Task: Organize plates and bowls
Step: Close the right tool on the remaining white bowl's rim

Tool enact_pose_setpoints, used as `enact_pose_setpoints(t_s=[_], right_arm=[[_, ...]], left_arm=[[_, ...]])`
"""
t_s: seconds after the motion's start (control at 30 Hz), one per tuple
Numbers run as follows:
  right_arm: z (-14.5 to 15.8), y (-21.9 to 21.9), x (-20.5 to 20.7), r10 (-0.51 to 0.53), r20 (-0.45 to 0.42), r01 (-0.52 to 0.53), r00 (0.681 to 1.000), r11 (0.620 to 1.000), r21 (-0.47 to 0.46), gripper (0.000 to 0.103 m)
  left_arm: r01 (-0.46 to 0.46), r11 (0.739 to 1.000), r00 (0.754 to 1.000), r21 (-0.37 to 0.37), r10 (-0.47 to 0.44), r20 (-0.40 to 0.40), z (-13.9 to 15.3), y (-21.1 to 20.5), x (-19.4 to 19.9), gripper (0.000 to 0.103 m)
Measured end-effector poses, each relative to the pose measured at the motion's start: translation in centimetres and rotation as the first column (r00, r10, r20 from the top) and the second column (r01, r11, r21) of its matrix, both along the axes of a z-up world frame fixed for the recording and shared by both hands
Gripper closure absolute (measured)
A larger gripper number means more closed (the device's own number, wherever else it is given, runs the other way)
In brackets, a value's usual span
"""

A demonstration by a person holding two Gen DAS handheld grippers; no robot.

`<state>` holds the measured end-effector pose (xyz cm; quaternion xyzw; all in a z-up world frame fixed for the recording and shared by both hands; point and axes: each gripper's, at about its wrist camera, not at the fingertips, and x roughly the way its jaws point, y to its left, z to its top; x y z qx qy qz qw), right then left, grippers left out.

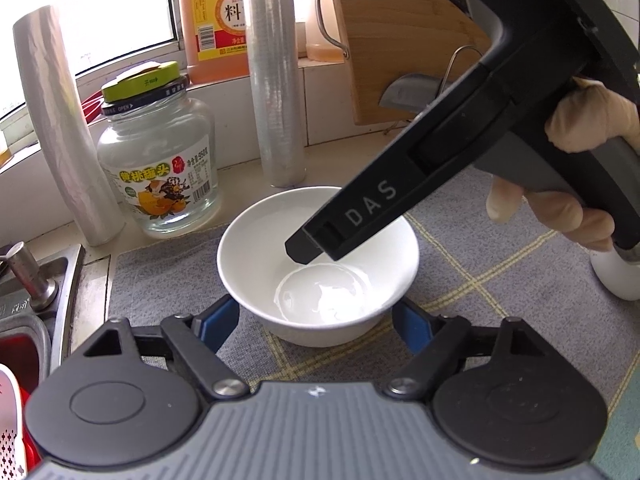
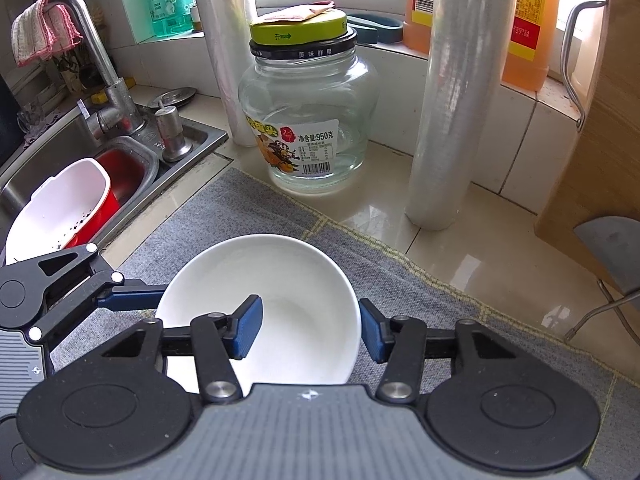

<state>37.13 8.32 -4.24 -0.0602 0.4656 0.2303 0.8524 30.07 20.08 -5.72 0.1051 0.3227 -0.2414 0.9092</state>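
Note:
One white bowl (image 1: pixel 316 264) stands upright on a grey checked mat (image 1: pixel 160 280). In the left wrist view my left gripper (image 1: pixel 316 320) spans its lower wall, with a blue pad against each side. A black finger (image 1: pixel 360 216) of the right gripper dips into the bowl from the upper right, held by a gloved hand (image 1: pixel 580 120). In the right wrist view my right gripper (image 2: pixel 310 328) straddles the right wall of the bowl (image 2: pixel 288 280): one pad inside, one against the outside. The left gripper's finger (image 2: pixel 132 299) touches the bowl's left rim.
Behind the bowl stand a glass jar (image 2: pixel 308 120) with a green lid and two film rolls (image 2: pixel 456 100). A steel sink (image 2: pixel 192 136) at left holds a white colander (image 2: pixel 56 208) and a red basin. A wooden board (image 1: pixel 400 40) leans at the back right.

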Motion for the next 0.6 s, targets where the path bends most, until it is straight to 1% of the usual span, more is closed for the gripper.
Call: enact_pose_setpoints(t_s=[0.3,0.6], right_arm=[[-0.02,0.16,0.02,0.005,0.001,-0.005,1.0,1.0,-0.009,0.046],[0.26,0.55,-0.83,0.011,0.009,-0.011,1.0,0.999,-0.045,0.046]], left_arm=[[0.011,1.0,1.0,0.002,-0.011,-0.001,0.05,-0.04,0.12,0.02],[0.04,0.999,0.999,0.02,-0.04,-0.006,0.32,-0.19,-0.41,0.02]])
